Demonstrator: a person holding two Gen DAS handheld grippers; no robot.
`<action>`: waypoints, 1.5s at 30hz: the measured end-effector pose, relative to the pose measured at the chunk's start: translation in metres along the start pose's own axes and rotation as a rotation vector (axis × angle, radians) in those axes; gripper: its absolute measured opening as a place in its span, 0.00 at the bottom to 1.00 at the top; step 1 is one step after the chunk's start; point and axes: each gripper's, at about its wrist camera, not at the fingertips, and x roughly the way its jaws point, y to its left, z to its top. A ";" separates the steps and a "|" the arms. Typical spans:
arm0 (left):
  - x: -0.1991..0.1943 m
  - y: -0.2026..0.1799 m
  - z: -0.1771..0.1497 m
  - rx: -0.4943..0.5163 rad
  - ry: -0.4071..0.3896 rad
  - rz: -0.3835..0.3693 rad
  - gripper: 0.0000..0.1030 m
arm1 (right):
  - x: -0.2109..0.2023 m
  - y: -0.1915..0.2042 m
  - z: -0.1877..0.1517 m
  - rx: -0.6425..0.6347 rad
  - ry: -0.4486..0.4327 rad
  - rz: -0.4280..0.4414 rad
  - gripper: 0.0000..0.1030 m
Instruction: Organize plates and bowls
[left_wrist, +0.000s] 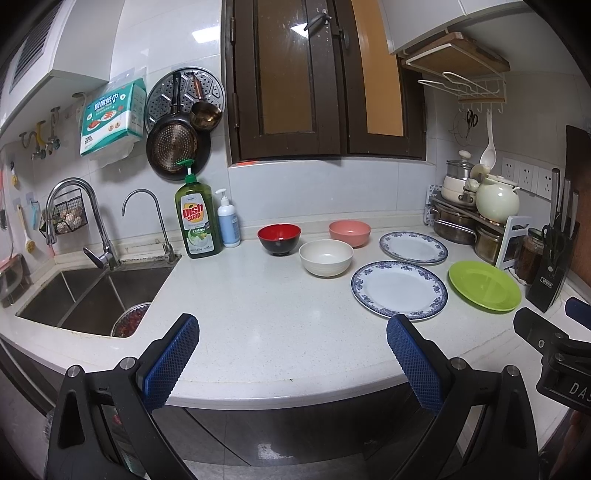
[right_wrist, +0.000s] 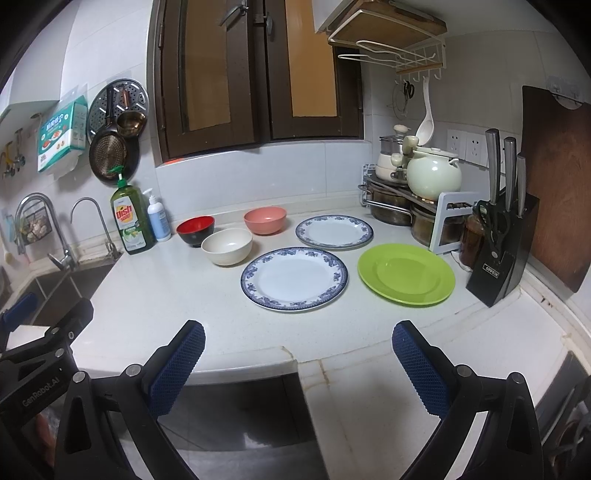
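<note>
together on a white kitchen counter (right_wrist: 155, 295) sit three bowls and three plates, all apart from the two grippers. the left gripper (left_wrist: 291, 358) hovers over the counter's front edge with its blue-padded fingers spread wide and nothing between them; the right gripper (right_wrist: 297, 363) is beside it, also spread wide and holding nothing. a red and black bowl (right_wrist: 195, 229) stands near the back, a pink bowl (right_wrist: 265, 219) to its right, and a cream bowl (right_wrist: 226, 245) just in front, between them. right of the bowls lie two white plates with blue floral rims, the far plate (right_wrist: 334, 231) behind the near plate (right_wrist: 294, 278). a green plate (right_wrist: 406, 274) lies right of the near plate, close to a black knife block (right_wrist: 500, 254). a green dish soap bottle (right_wrist: 132, 218) stands left of the bowls, by the sink (left_wrist: 92, 291).
</note>
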 end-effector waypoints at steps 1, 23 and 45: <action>0.000 0.000 0.000 0.000 0.000 0.000 1.00 | 0.000 0.000 0.000 0.001 0.000 0.001 1.00; 0.015 0.011 0.004 0.002 0.029 -0.007 1.00 | 0.011 0.010 0.003 -0.004 0.014 -0.004 1.00; 0.101 0.007 0.040 0.097 -0.001 -0.098 1.00 | 0.077 0.025 0.020 0.094 0.064 -0.100 1.00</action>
